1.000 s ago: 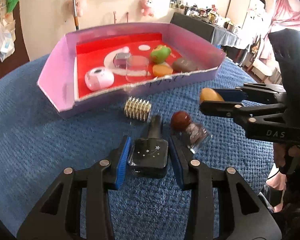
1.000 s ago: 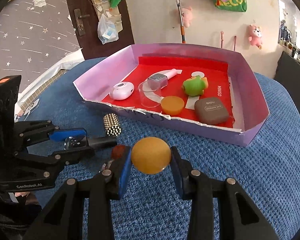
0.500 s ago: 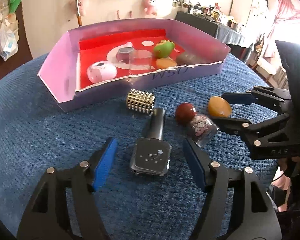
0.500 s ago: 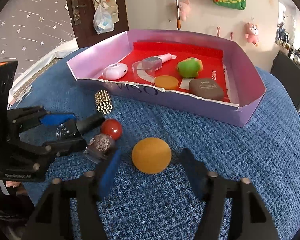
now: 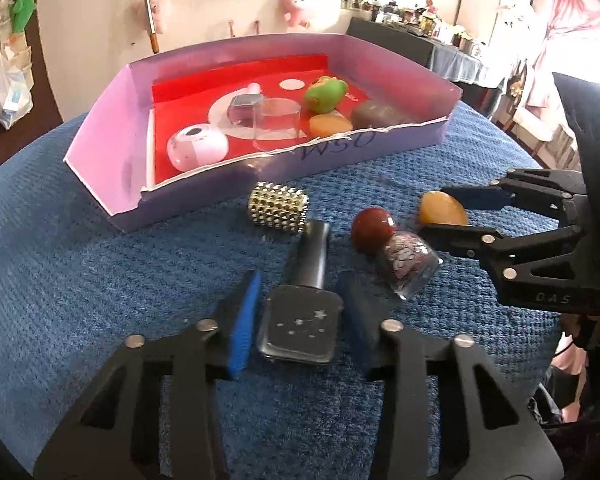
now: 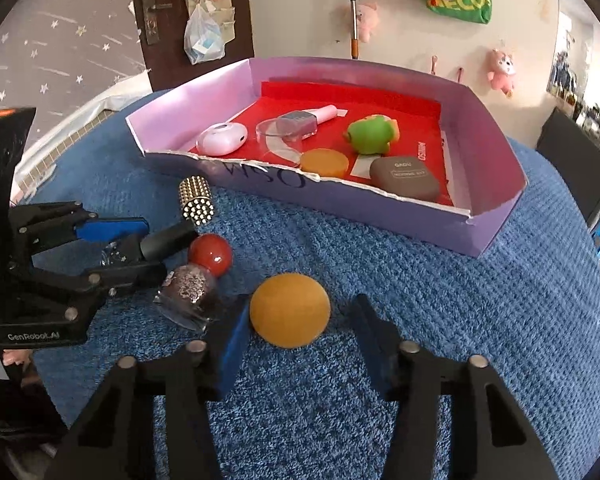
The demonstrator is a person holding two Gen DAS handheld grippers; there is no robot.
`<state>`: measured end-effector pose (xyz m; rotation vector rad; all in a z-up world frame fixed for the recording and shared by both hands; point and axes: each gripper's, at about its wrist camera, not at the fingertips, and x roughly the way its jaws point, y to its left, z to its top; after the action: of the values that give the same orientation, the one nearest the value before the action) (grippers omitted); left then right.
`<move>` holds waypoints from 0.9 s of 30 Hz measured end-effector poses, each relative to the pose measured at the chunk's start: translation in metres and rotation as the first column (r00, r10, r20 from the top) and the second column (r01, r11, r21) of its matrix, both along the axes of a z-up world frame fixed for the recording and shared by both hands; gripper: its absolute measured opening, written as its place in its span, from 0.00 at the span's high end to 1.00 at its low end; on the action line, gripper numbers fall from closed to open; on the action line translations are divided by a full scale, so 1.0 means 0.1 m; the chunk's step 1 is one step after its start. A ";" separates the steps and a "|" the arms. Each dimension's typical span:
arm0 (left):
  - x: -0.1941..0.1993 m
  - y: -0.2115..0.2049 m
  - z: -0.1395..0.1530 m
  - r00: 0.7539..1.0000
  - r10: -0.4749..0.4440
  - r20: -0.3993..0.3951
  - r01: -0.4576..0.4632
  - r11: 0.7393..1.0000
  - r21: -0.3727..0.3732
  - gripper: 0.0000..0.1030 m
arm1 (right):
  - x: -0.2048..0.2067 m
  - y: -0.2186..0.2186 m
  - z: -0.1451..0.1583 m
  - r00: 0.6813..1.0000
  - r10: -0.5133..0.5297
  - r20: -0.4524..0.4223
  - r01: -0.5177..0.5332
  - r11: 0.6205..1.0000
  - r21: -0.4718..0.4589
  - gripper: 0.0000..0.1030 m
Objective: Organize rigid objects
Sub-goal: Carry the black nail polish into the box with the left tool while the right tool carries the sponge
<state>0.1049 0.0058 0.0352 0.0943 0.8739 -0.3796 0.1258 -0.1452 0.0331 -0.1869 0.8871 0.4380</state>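
Observation:
A black nail polish bottle (image 5: 300, 324) with silver stars lies on the blue cloth. My left gripper (image 5: 300, 282) is closing, and both blue pads press on the bottle's sides. An orange ball (image 6: 290, 310) rests on the cloth between the fingers of my right gripper (image 6: 300, 304). Its jaws are closing: the left pad touches the ball and the right pad stands apart from it. The left wrist view shows the ball (image 5: 444, 210) inside the right gripper (image 5: 434, 212). A red-capped glitter polish bottle (image 5: 404, 258) lies between the two grippers.
A gold studded cylinder (image 5: 278, 208) lies just before the purple box (image 5: 112, 148). On the box's red floor are a white case (image 5: 196, 148), a clear cup (image 5: 278, 122), a green toy (image 5: 326, 94), an orange disc (image 6: 324, 162) and a brown case (image 6: 404, 178). A hand holds the right gripper.
Both grippers opened wide, leaving the black bottle and the orange ball on the cloth. Both have since narrowed around the same things, the left one back onto the bottle.

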 end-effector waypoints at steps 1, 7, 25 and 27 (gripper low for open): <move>0.00 0.00 0.00 1.000 0.001 -0.003 -0.001 1.000 -0.003 0.66 | -0.01 0.01 0.00 1.000 0.004 0.002 -0.004 1.000 -0.001 0.56; -0.05 0.04 0.00 1.000 0.004 -0.001 -0.004 1.000 -0.017 0.66 | -0.08 -0.01 0.01 1.000 0.008 0.007 -0.008 1.000 0.009 0.61; -0.10 0.07 0.34 0.997 0.006 0.081 -0.003 0.999 -0.040 0.68 | -0.12 -0.07 0.22 0.998 -0.012 0.059 0.010 0.999 0.045 0.61; -0.09 0.08 0.41 0.995 0.009 0.095 -0.005 0.999 -0.042 0.68 | -0.10 -0.08 0.29 0.997 -0.012 0.073 0.008 0.999 0.051 0.61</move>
<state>0.0959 0.0134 0.0761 0.0703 0.7713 -0.3838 0.1155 -0.1534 0.0624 -0.1505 0.8035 0.4411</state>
